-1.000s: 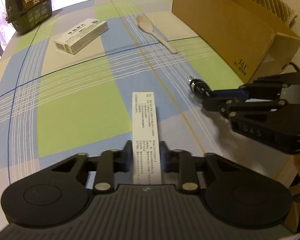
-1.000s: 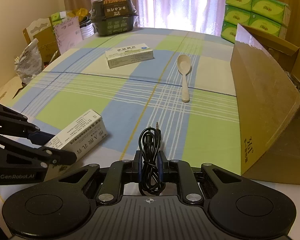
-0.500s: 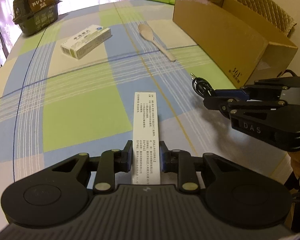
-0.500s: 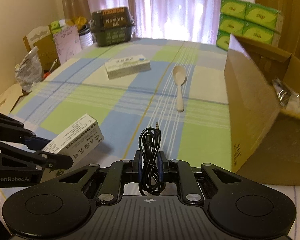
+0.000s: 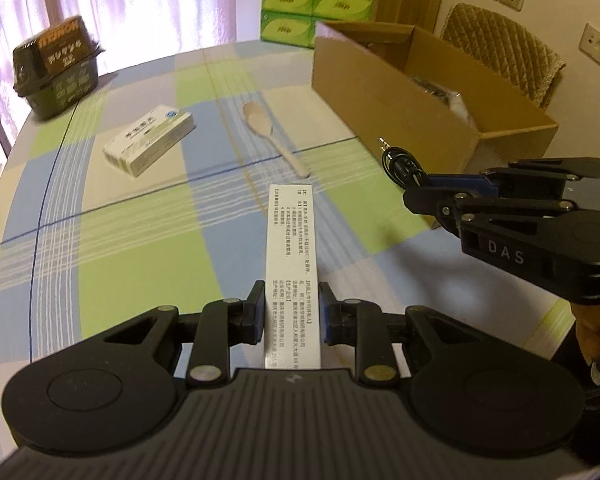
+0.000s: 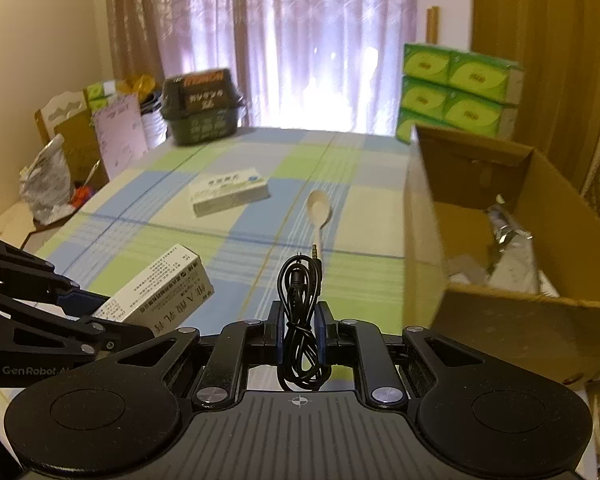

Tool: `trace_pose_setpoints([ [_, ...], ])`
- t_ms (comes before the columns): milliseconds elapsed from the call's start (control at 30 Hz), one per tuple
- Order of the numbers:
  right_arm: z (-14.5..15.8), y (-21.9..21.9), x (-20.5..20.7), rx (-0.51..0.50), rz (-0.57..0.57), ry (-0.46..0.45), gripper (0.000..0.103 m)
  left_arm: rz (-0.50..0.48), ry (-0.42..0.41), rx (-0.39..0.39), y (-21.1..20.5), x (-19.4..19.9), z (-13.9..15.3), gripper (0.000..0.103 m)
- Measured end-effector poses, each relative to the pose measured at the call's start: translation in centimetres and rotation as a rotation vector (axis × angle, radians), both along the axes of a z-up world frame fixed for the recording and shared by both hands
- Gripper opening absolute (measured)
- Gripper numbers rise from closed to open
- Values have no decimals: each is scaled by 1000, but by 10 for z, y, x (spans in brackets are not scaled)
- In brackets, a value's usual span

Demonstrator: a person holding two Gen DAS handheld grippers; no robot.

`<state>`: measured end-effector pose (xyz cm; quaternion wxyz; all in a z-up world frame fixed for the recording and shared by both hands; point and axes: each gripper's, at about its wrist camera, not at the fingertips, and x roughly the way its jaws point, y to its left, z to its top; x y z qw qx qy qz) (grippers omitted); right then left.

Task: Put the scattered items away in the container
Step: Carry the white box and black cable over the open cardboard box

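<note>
- While I hold both grippers above the checked tablecloth (image 5: 132, 264), left gripper (image 5: 292, 312) pinches a white medicine box (image 5: 293, 264).
- Right gripper (image 6: 299, 334) clamps a coiled black audio cable (image 6: 300, 300).
- Open cardboard box (image 6: 512, 312) just right: crumpled foil packet (image 6: 508, 236) inside, rest unclear.
- Second medicine box (image 5: 150, 140) and spoon (image 5: 272, 134) lie on cloth, outside.

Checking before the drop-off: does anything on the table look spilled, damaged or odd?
Nothing stands out. The flat box and spoon lie loose but intact on the tablecloth; the cardboard box sits upright and open.
</note>
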<state>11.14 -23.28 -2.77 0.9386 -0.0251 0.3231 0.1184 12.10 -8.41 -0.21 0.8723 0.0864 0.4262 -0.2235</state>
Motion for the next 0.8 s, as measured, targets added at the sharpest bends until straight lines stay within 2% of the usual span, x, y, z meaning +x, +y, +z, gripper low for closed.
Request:
trace_pose_setpoints([
  [433,53,-58,-2,-2,-113,-131,18,-97,-81,-35,-59,4,45,21],
  [800,71,-112,1,-18,-191,-168,18,-187,-131,-47,-119,12,72,21],
])
